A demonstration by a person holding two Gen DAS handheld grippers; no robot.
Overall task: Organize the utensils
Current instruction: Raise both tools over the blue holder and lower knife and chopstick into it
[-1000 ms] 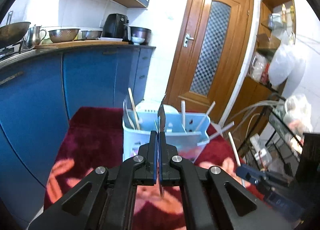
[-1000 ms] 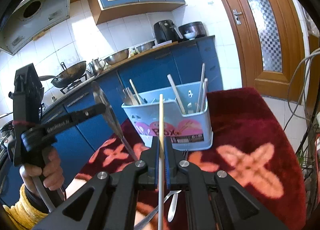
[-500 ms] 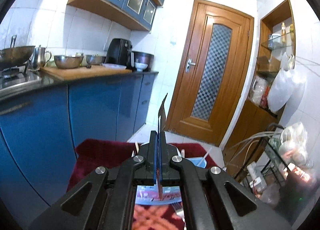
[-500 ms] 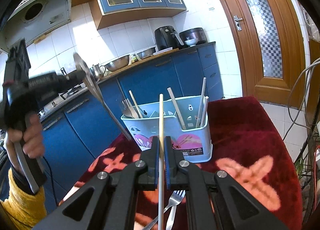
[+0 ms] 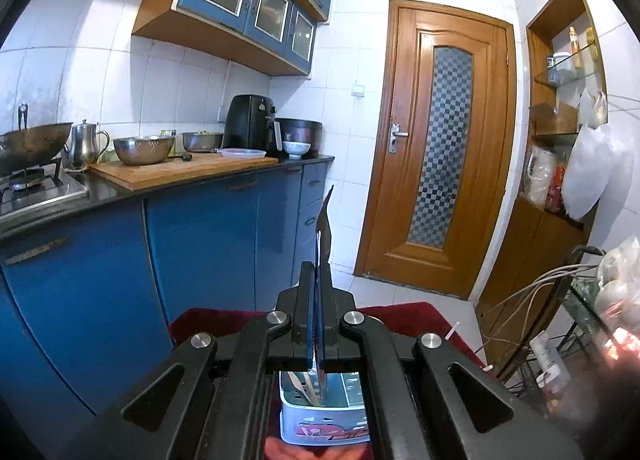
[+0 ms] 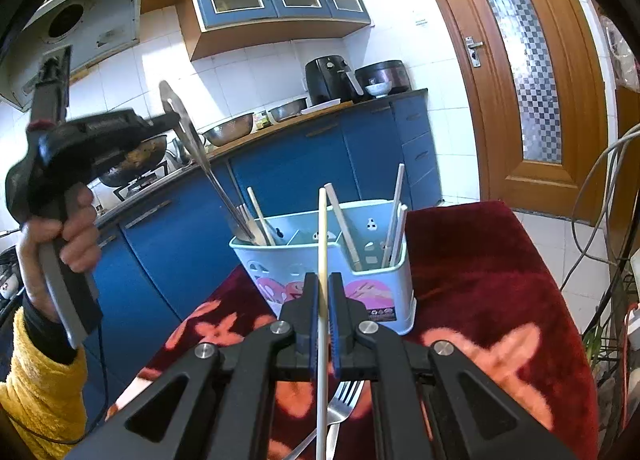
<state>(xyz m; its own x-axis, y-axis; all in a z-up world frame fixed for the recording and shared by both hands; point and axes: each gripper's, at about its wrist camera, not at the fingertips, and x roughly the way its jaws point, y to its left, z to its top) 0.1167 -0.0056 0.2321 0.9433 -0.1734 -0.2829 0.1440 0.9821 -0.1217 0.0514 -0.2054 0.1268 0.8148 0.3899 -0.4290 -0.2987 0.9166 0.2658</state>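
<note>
My left gripper point(image 5: 319, 272) is shut on a metal spoon point(image 5: 325, 226), seen edge-on and upright. From the right wrist view, the left gripper point(image 6: 172, 120) hangs up at the left with the spoon point(image 6: 200, 156) slanting down, its lower end at the left compartment of the light blue caddy point(image 6: 384, 292). That caddy point(image 5: 320, 426) shows below my left fingers. My right gripper point(image 6: 322, 284) is shut on a white chopstick point(image 6: 322, 228), held upright just in front of the caddy. Several chopsticks and utensils stand in the caddy.
The caddy stands on a table with a red flowered cloth point(image 6: 480, 300). Forks point(image 6: 340, 408) lie on the cloth under my right gripper. Blue kitchen cabinets point(image 5: 200, 244) and a worktop with bowls run along the left. A wooden door point(image 5: 440, 148) is behind, cables and a rack point(image 5: 560, 300) at right.
My left gripper rose with the spoon, so the caddy dropped low in its view. The spoon's lower end moved over to the caddy's left compartment. The right gripper kept still.
</note>
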